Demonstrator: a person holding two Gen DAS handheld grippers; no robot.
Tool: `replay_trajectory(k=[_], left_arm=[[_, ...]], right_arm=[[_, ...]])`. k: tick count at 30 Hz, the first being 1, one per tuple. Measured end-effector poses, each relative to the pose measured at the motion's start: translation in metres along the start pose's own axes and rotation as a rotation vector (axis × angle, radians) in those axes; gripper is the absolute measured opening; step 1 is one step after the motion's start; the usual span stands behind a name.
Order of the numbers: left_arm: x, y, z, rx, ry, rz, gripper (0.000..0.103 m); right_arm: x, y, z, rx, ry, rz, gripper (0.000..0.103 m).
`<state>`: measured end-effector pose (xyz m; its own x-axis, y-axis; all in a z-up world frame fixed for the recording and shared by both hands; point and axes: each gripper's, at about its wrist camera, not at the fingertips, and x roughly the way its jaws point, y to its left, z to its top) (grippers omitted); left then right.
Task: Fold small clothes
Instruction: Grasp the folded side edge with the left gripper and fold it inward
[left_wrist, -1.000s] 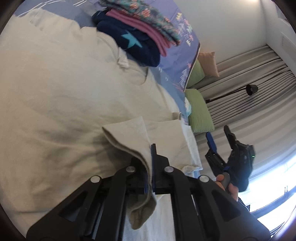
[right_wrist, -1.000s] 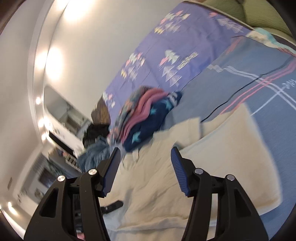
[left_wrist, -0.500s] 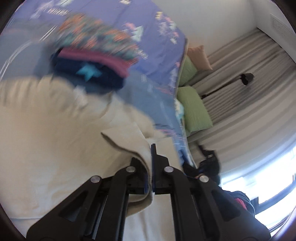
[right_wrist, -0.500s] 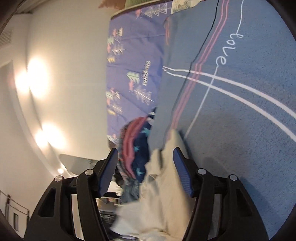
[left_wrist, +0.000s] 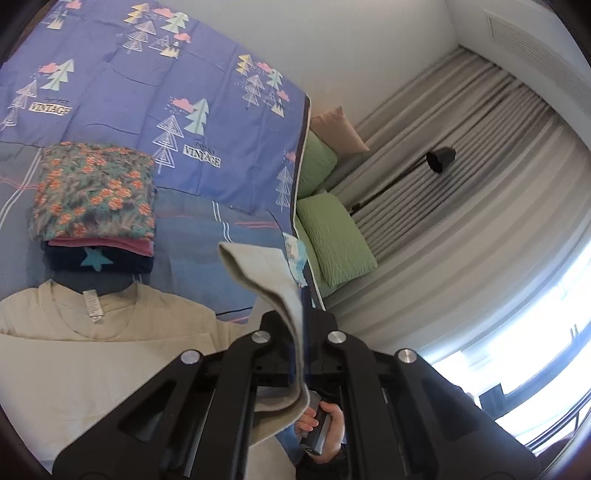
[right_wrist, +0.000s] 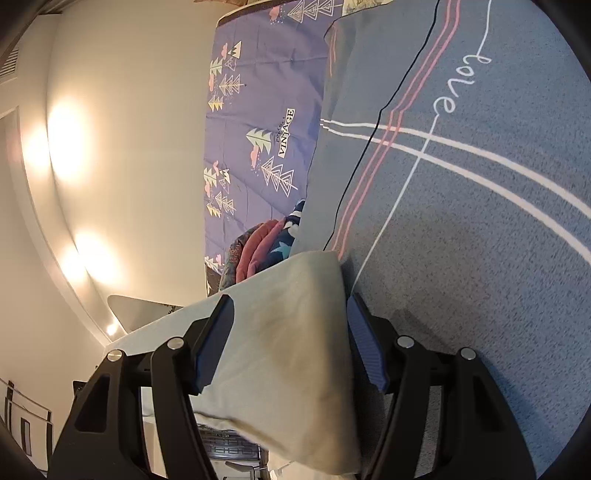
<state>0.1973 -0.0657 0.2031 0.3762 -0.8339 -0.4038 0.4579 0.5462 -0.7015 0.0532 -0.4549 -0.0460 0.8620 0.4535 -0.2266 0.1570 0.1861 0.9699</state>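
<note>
A beige t-shirt (left_wrist: 110, 369) lies flat on the bed, its collar and tag toward the folded stack. My left gripper (left_wrist: 301, 306) is shut on a folded edge of that shirt (left_wrist: 266, 273) and holds it up off the bed. In the right wrist view another part of the beige shirt (right_wrist: 288, 354) lies between the fingers of my right gripper (right_wrist: 290, 301). Its jaws are opening and stand wide; the pads (right_wrist: 365, 350) flank the cloth without clamping it. A hand (left_wrist: 328, 424) holding the right gripper's handle shows below the left gripper.
A stack of folded clothes (left_wrist: 96, 199), floral on top, sits beyond the shirt's collar and also shows as the stack (right_wrist: 266, 243) in the right wrist view. The blue-grey bedspread (right_wrist: 461, 221) extends right. Green pillows (left_wrist: 332, 236), a black lamp (left_wrist: 439, 158) and grey curtains (left_wrist: 480, 184) stand past the bed's edge.
My left gripper has risen, still shut on the shirt's fold, so the collar and stack now show below it. My right gripper rolled, dropped to the shirt, and now has cloth between wider jaws.
</note>
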Motion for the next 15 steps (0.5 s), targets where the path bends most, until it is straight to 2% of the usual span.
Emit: replay_trajectory(k=[3, 8, 12, 15], left_arm=[[-0.022, 0.017, -0.003, -0.044, -0.018, -0.009, 0.003], [-0.054, 0.058, -0.012, -0.119, -0.053, 0.055, 0.003], [-0.084, 0.115, -0.030, -0.214, -0.081, 0.106, 0.003], [-0.095, 0.156, -0.051, -0.271, -0.063, 0.151, 0.003]], right_arm=[[0.001, 0.000, 0.000, 0.001, 0.010, -0.001, 0.067], [0.005, 0.000, -0.003, -0.013, 0.030, -0.020, 0.067], [0.006, 0.001, -0.005, -0.019, 0.039, -0.026, 0.067], [0.006, 0.001, -0.005, -0.016, 0.041, -0.025, 0.067]])
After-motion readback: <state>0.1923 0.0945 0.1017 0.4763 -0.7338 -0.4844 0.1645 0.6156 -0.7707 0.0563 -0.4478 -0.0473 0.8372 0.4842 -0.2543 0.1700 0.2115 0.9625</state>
